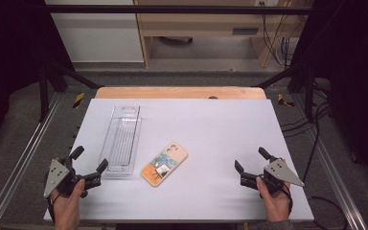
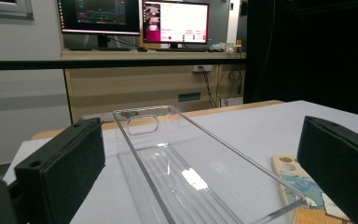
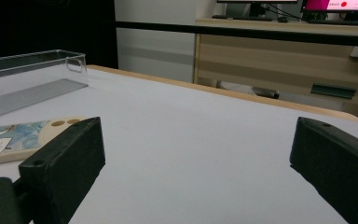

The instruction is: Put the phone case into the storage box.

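Plainly both claws, left claw (image 1: 89,163) and right claw (image 1: 249,159), gape wide apart (gripping nothing), clear of the phone case (image 1: 164,163).

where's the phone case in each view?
High view: phone case at centre, just right of the clear tray.
Left gripper view: bottom right, beside the tray's near corner.
Right gripper view: far left, tray behind it.
Shared landmark: the tray.

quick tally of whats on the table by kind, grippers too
clear plastic tray: 1
phone case: 1
grippers: 2, the left gripper and the right gripper, both open and holding nothing
total: 4
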A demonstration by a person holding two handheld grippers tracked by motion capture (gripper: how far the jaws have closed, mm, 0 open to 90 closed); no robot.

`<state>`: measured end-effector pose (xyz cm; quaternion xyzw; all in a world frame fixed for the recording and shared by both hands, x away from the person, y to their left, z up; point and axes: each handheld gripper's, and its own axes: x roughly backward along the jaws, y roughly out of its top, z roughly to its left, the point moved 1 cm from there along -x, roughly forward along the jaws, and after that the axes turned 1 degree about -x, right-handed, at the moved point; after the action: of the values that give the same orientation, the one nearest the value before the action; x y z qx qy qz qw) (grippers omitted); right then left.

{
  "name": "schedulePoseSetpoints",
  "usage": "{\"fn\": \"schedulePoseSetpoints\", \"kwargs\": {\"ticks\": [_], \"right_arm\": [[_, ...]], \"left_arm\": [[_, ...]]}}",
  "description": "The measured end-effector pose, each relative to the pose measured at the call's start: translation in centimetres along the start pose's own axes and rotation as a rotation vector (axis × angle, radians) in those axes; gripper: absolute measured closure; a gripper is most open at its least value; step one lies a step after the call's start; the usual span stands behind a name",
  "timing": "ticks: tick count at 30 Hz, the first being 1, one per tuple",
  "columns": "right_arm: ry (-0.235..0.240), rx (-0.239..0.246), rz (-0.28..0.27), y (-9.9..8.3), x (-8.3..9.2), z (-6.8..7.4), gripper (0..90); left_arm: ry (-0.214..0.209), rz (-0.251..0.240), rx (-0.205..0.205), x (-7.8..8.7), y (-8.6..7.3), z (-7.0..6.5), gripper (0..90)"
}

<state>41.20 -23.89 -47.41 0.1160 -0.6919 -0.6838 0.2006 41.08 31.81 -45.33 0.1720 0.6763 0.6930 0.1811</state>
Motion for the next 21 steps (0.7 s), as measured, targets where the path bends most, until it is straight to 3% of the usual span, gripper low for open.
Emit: {"fn": "schedulePoseSetpoints", "kwargs": {"ticks": [21], "right_arm": [[0.038, -0.029, 0.016, 0.02, -0.32, 0.23, 3.1]], "left_arm": [[-0.030, 0.000, 0.008, 0.20, 0.03, -0.17, 0.4]]}}
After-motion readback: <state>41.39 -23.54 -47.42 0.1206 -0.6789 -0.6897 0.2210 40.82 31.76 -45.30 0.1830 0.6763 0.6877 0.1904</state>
